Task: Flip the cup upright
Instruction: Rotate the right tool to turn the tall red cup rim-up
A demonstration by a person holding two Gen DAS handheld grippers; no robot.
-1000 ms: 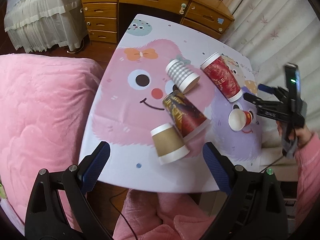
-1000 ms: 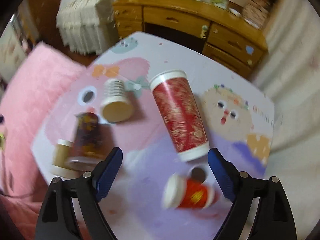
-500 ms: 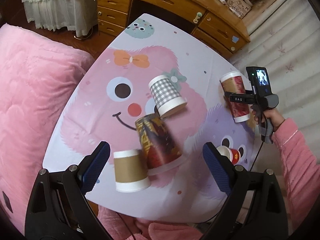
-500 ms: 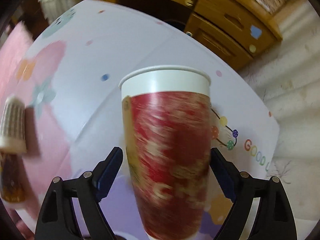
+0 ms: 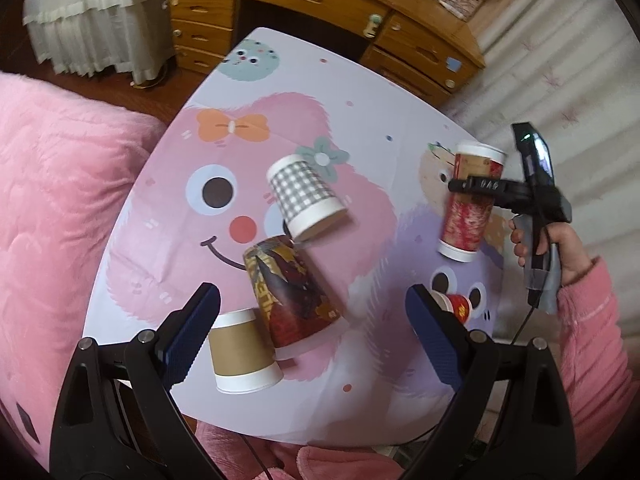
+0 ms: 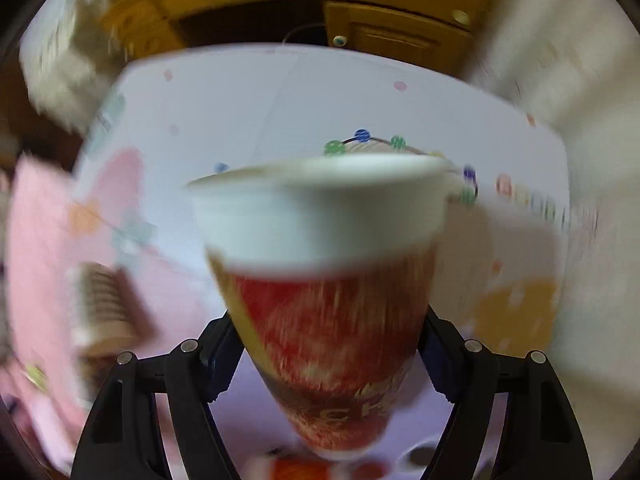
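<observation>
My right gripper (image 6: 324,356) is shut on the tall red paper cup (image 6: 324,300), which fills the blurred right wrist view with its white rim up. In the left wrist view this cup (image 5: 466,216) is tilted over the table's right side, with the right gripper (image 5: 474,186) across it. My left gripper (image 5: 312,332) is open and empty above the table's near edge. Below it lie a dark printed cup (image 5: 292,292), a brown cup (image 5: 242,356), a grey checked cup (image 5: 304,196) and a small red cup (image 5: 454,306).
The table (image 5: 360,100) has a cartoon cover. A pink blanket (image 5: 52,208) lies to its left. A wooden desk with drawers (image 5: 320,4) stands behind it, and a curtain (image 5: 560,72) hangs at the right.
My right gripper closed on the tall red cup and lifted it, tipping it toward upright. The left gripper stayed open and moved a little nearer the table.
</observation>
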